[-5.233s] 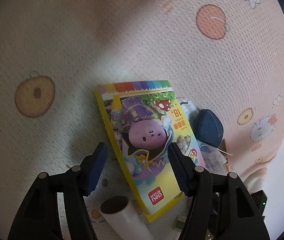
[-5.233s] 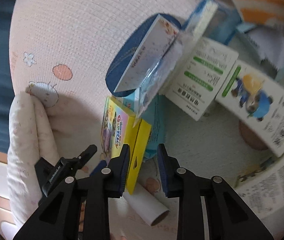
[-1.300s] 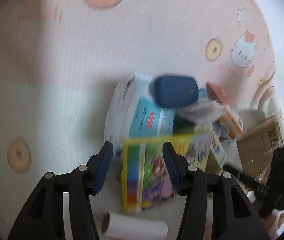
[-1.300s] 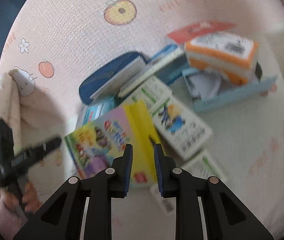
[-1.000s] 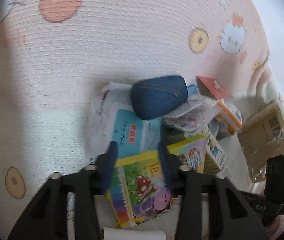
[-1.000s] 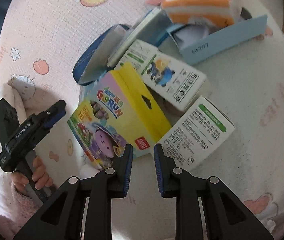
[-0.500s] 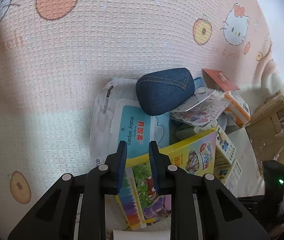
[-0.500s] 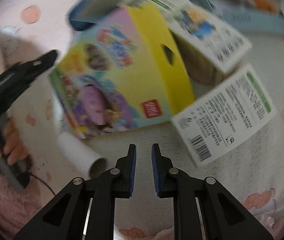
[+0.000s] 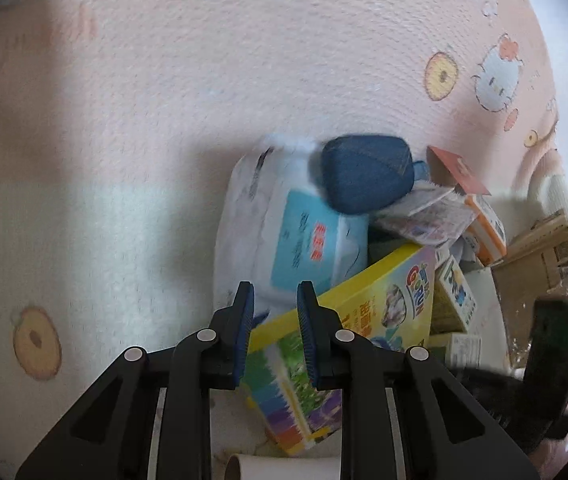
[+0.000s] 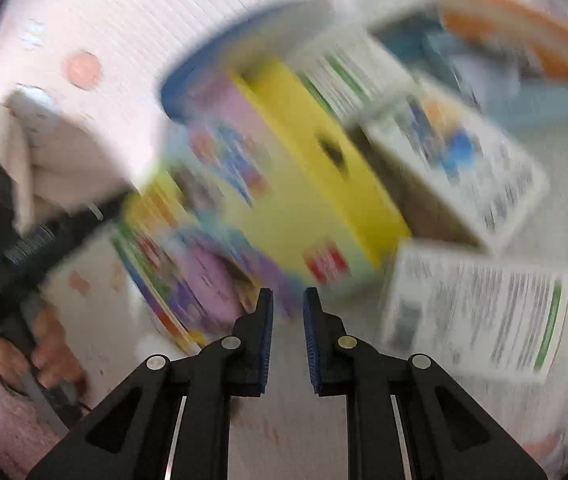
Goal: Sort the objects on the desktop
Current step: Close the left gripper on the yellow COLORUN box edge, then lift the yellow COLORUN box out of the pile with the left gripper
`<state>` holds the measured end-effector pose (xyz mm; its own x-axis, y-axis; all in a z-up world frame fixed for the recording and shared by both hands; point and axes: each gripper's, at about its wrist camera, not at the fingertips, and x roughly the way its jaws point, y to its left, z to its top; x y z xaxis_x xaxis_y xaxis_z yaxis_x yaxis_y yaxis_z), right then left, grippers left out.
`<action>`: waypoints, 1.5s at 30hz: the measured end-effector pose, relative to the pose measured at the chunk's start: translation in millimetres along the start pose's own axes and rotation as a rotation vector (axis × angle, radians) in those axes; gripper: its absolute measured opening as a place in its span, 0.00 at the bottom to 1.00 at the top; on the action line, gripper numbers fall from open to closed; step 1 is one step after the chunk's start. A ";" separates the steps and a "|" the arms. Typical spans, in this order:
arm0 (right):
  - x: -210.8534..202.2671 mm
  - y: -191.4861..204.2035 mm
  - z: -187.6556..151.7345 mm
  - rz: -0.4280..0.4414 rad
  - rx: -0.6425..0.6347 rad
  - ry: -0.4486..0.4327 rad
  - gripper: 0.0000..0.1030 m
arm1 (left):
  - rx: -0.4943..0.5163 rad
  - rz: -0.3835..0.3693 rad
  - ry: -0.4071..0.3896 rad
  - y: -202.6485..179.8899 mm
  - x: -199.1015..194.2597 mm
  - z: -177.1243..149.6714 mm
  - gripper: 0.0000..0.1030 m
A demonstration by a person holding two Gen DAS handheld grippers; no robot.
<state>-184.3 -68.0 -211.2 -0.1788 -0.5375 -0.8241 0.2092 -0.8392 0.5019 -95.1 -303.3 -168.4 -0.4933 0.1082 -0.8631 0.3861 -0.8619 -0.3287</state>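
- My left gripper [image 9: 272,300] sits over the near corner of the yellow crayon box [image 9: 348,332]; its jaws have just narrowed, nothing pinched, the corner showing behind the gap.
- The box's long axis runs toward 2 o'clock, leaning on the wipes pack [image 9: 300,236].
- My right gripper [image 10: 288,312] is almost clenched and empty, with the box at 11 o'clock, blurred.
- I judge the left hand nearer.
- Everything lies on a pink printed blanket [image 9: 244,80]; a cardboard box [image 9: 544,256] stands at 3 o'clock.
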 end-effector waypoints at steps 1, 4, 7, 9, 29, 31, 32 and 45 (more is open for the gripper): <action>-2.9 6.1 4.4 -0.012 -0.031 -0.036 0.13 | -0.010 0.000 0.005 2.1 0.1 -2.7 0.24; -2.4 22.5 13.8 -0.013 -0.118 -0.094 0.13 | -0.056 0.002 -0.004 8.4 -2.2 -15.3 0.24; -2.6 14.5 14.1 0.047 -0.077 -0.088 0.13 | -0.066 0.002 0.007 9.3 -1.6 -23.2 0.24; -4.9 7.8 11.9 0.078 -0.032 -0.075 0.13 | -0.051 0.018 0.034 7.5 2.3 -29.5 0.24; 7.0 -55.5 -31.9 0.175 0.286 0.177 0.45 | 0.094 -0.106 0.148 -9.5 11.4 -33.2 0.64; 14.7 -61.2 -31.3 0.179 0.306 0.196 0.46 | 0.120 -0.089 0.180 -12.7 20.6 -36.2 0.64; 17.5 -63.2 -30.3 0.186 0.316 0.203 0.46 | 0.123 -0.090 0.191 -13.2 23.5 -37.4 0.64; 24.2 -60.9 -21.8 0.207 0.342 0.102 0.47 | 0.146 -0.078 0.149 -21.3 20.0 -43.4 0.41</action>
<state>-180.4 -28.1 -267.4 -0.0665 -0.7015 -0.7095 -0.1044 -0.7023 0.7042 -79.3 -261.2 -195.3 -0.3924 0.2399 -0.8880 0.2289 -0.9095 -0.3469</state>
